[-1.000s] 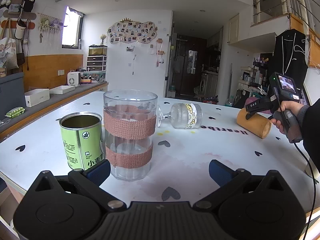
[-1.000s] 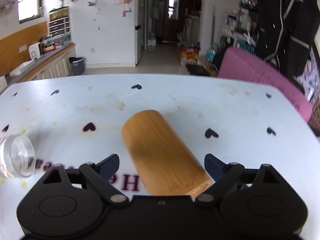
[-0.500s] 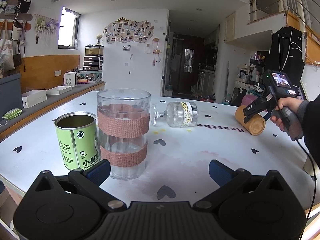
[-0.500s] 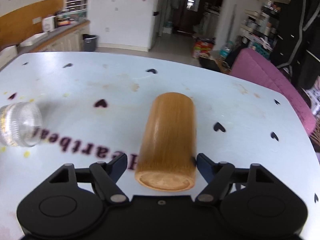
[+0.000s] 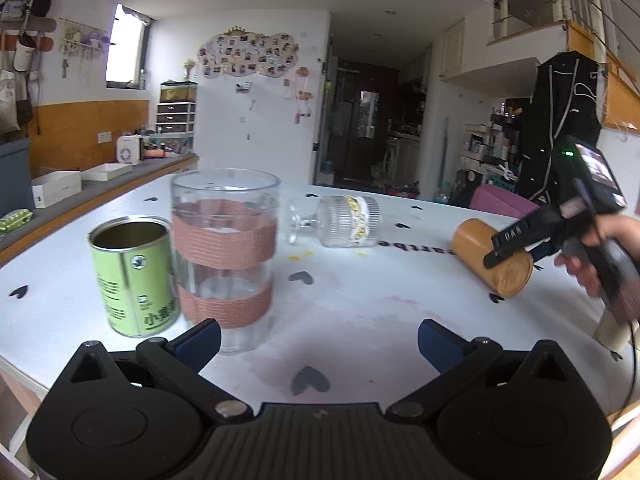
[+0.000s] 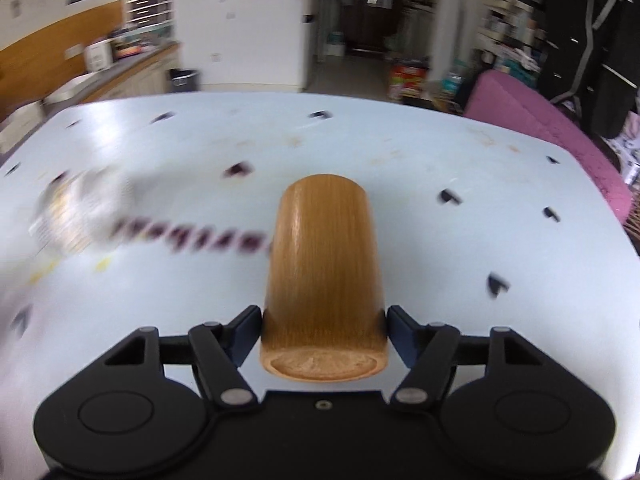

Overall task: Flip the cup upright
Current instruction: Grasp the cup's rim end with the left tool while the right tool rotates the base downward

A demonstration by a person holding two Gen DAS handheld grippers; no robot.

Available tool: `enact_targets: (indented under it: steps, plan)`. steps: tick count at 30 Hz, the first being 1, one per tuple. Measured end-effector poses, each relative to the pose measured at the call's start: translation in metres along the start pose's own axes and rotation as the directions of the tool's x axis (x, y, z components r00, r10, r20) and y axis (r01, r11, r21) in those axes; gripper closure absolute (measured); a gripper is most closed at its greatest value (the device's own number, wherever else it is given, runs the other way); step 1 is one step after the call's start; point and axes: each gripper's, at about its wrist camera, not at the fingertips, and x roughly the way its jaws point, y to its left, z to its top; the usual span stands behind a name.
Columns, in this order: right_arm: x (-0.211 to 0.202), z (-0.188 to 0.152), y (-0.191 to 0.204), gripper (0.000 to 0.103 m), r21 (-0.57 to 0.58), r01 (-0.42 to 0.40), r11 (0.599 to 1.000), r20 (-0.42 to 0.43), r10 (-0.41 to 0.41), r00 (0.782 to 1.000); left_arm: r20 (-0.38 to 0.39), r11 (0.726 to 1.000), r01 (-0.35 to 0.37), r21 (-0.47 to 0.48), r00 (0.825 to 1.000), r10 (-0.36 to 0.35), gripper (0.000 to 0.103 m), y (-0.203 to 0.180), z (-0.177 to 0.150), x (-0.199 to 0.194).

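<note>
A wooden cup [image 6: 324, 280] lies on its side on the white table [image 6: 440, 152], its base toward the camera. My right gripper [image 6: 324, 332] is shut on the wooden cup near its base, one finger on each side. In the left wrist view the cup [image 5: 492, 256] is at the right with the right gripper [image 5: 520, 236] on it, and looks raised off the table. My left gripper [image 5: 318, 344] is open and empty, low over the table's near edge.
A clear tumbler with two brown bands [image 5: 224, 256] and a green tin [image 5: 132, 276] stand just beyond my left finger. A ribbed stemmed glass [image 5: 344, 220] lies on its side mid-table; it shows blurred in the right wrist view [image 6: 80, 212].
My right gripper has closed from open onto the wooden cup and swung it to point straight ahead. My left gripper has stayed open and drifted slightly.
</note>
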Motion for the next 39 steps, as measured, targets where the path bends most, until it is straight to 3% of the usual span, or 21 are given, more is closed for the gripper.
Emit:
enact_targets:
  steps: [7,11,13,16,20,23,28,33,36,39]
  plan:
    - [-0.059,-0.065,0.018,0.033,-0.112,-0.127,0.986,0.040,0.132,0.990,-0.027,0.987,0.138,-0.077,0.990,-0.140,0.000,-0.007,0.002,0.012]
    - [-0.085,-0.096,0.013,0.033,-0.110,-0.181,0.977,0.039,0.186,0.982,-0.067,0.953,0.253,-0.168,0.961,-0.267,0.000,-0.015,0.004,0.030]
    - [-0.096,-0.111,0.013,0.033,-0.125,-0.197,0.972,0.043,0.204,0.978,-0.114,0.921,0.316,-0.227,0.931,-0.348,0.001,-0.022,0.006,0.045]
    - [-0.109,-0.132,0.012,0.033,-0.135,-0.206,0.969,0.074,0.217,0.973,-0.182,0.862,0.385,-0.331,0.870,-0.459,0.003,-0.033,0.008,0.071]
    - [-0.120,-0.153,0.013,0.033,-0.142,-0.192,0.971,0.150,0.213,0.965,-0.246,0.779,0.423,-0.463,0.783,-0.572,0.012,-0.052,0.009,0.108]
    - [-0.123,-0.162,0.012,0.033,-0.137,-0.193,0.972,0.196,0.217,0.956,-0.269,0.741,0.427,-0.518,0.741,-0.615,0.014,-0.067,0.010,0.129]
    - [-0.124,-0.164,0.005,0.033,-0.101,-0.219,0.970,0.215,0.237,0.948,-0.281,0.699,0.388,-0.601,0.716,-0.639,0.014,-0.081,0.011,0.154]
    - [-0.125,-0.166,0.003,0.033,-0.107,-0.228,0.968,0.221,0.247,0.943,-0.250,0.664,0.378,-0.646,0.716,-0.651,0.014,-0.085,0.013,0.170]
    - [-0.126,-0.168,0.003,0.033,-0.111,-0.232,0.966,0.224,0.252,0.941,-0.235,0.638,0.395,-0.661,0.698,-0.676,0.014,-0.089,0.014,0.175]
    - [-0.127,-0.169,0.003,0.033,-0.113,-0.233,0.966,0.227,0.253,0.941,-0.240,0.653,0.404,-0.641,0.702,-0.670,0.014,-0.092,0.014,0.176]
